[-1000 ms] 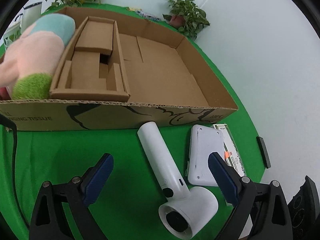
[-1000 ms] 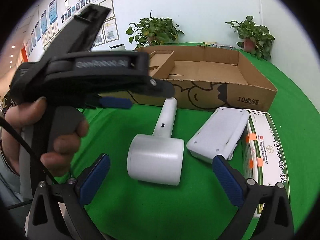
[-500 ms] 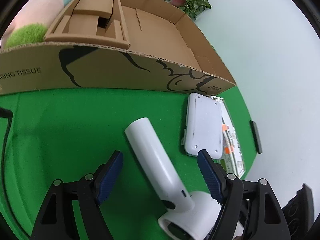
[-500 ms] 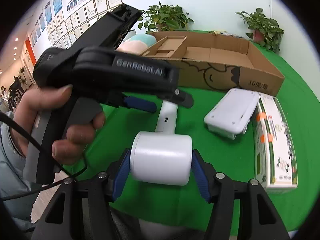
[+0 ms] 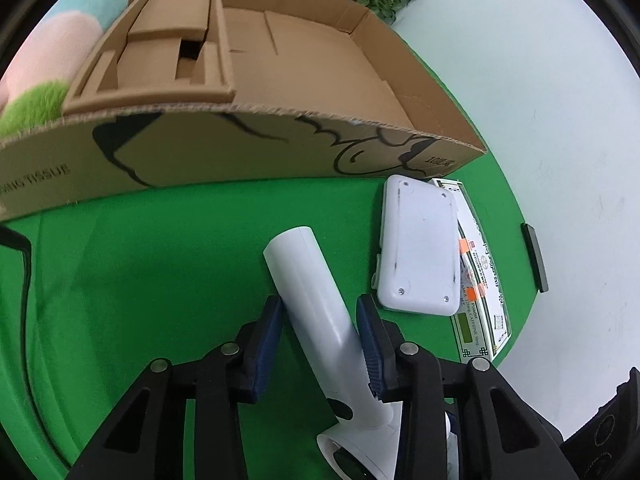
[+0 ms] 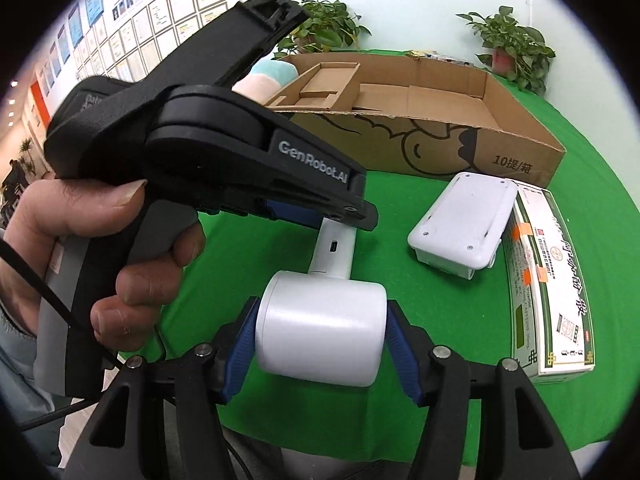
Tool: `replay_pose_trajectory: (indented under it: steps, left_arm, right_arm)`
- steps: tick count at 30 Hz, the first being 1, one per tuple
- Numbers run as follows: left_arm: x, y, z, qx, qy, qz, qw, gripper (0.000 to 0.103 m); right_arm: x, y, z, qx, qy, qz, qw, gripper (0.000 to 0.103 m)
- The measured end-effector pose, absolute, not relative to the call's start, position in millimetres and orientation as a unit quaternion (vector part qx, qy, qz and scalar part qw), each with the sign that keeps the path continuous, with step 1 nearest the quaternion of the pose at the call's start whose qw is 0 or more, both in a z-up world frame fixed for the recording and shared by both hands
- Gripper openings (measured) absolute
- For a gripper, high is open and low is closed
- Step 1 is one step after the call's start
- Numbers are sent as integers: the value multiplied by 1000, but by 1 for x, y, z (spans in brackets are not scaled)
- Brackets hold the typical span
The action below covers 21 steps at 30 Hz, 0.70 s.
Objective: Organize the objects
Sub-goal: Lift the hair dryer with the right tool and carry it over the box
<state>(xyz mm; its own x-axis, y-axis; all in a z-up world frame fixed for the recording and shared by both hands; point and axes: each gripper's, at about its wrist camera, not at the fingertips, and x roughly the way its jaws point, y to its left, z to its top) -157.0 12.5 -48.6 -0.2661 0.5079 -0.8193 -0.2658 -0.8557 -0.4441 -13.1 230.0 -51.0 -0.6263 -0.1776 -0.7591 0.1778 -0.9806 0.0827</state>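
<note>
A white hand-held device with a long handle (image 5: 304,272) and a drum-shaped head (image 6: 320,332) lies on the green table (image 5: 140,280). My left gripper (image 5: 320,308) points steeply down over the handle. Its jaws are closing, and the blue pads (image 5: 272,320) sit against both sides of the handle. My right gripper (image 6: 323,312) is shut on the drum-shaped head, one pad on each flat end. A person's hand (image 6: 120,240) holds the left gripper's black body just left of the device.
A wide, low cardboard box (image 5: 240,152) stands behind the device, with a cardboard insert (image 5: 168,52) at its left end. A plush toy (image 5: 52,60) leans beside it. A flat white case (image 5: 418,248) lies partly on a green-and-white carton (image 5: 480,300) at the right. The table's rim curves close on the right.
Both grippers went from wide open to closed around the white device. The right closed on the head first and has held since. The left tilted down and narrowed onto the handle.
</note>
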Motion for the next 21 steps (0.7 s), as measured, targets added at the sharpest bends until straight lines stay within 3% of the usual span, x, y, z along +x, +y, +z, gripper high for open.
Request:
replay_pose_trajectory:
  steps: [21]
  left_arm:
    - [-162,35,127,-393,12,886,246,29]
  right_arm:
    - [-55,232,26,285,-20,-957,57,58]
